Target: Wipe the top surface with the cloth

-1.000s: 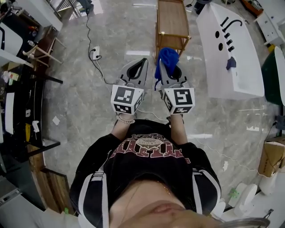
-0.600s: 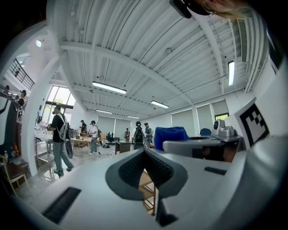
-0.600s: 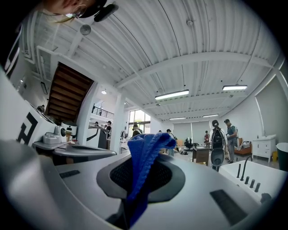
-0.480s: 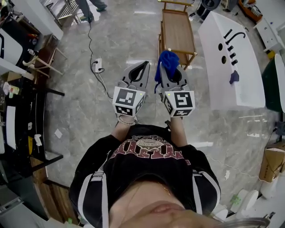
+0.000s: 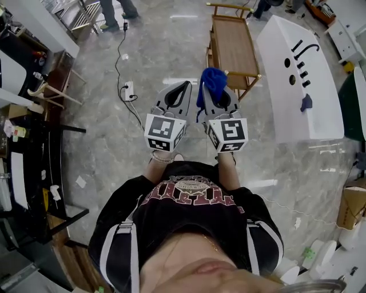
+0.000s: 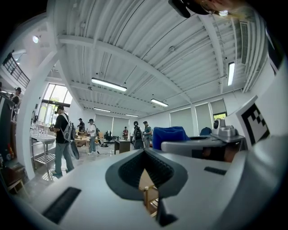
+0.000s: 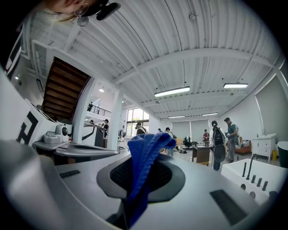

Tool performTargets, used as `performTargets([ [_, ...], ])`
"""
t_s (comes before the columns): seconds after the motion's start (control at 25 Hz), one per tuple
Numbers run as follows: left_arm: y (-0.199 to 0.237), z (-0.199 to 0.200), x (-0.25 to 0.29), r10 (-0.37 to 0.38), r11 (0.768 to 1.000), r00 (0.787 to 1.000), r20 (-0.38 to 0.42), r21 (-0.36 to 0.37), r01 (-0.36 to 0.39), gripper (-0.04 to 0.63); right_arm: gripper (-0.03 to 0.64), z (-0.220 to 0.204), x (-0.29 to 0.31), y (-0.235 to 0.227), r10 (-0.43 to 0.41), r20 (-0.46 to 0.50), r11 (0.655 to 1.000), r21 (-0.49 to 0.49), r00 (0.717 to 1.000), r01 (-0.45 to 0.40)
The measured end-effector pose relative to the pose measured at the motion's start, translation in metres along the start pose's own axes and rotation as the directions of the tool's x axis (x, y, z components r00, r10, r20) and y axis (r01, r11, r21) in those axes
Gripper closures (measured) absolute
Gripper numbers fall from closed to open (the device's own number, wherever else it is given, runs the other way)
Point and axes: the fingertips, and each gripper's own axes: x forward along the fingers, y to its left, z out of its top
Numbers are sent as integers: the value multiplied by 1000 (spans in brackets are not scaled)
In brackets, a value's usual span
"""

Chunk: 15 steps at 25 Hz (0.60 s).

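Observation:
The blue cloth point(image 5: 210, 80) point(image 7: 146, 155) sticks up out of my right gripper point(image 5: 207, 86) point(image 7: 135, 188), which is shut on it. My left gripper point(image 5: 186, 86) point(image 6: 148, 168) is held close beside the right one; its jaws are shut with nothing between them. A wooden trolley table point(image 5: 231, 43) stands on the marble floor just ahead of both grippers, its slatted top bare. A sliver of its wood point(image 6: 147, 193) shows through the left jaws. Both grippers hover in the air short of the table's near end.
A long white basin top point(image 5: 297, 74) with black fittings lies to the right of the table, with a small dark blue thing point(image 5: 306, 103) on it. A power strip point(image 5: 129, 90) and its cable lie on the floor at left. Black shelving point(image 5: 28, 143) lines the left side. People point(image 5: 117, 8) stand farther off.
The wooden table and the white basin top have slid down the head view, closer to me. Both grippers keep their pose side by side, the cloth still held in the right one.

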Motion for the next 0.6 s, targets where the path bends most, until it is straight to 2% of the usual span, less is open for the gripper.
performTargets([
  [0.36, 26, -7, 25, -15, 999, 1000, -14, -28, 15, 548, 561, -11, 33, -10, -24, -39, 1000, 4, 999, 24],
  [0.6, 56, -6, 69, -17, 1000, 1000, -14, -24, 17, 549, 561, -14, 79, -36, -29, -36, 1000, 8, 999, 29],
])
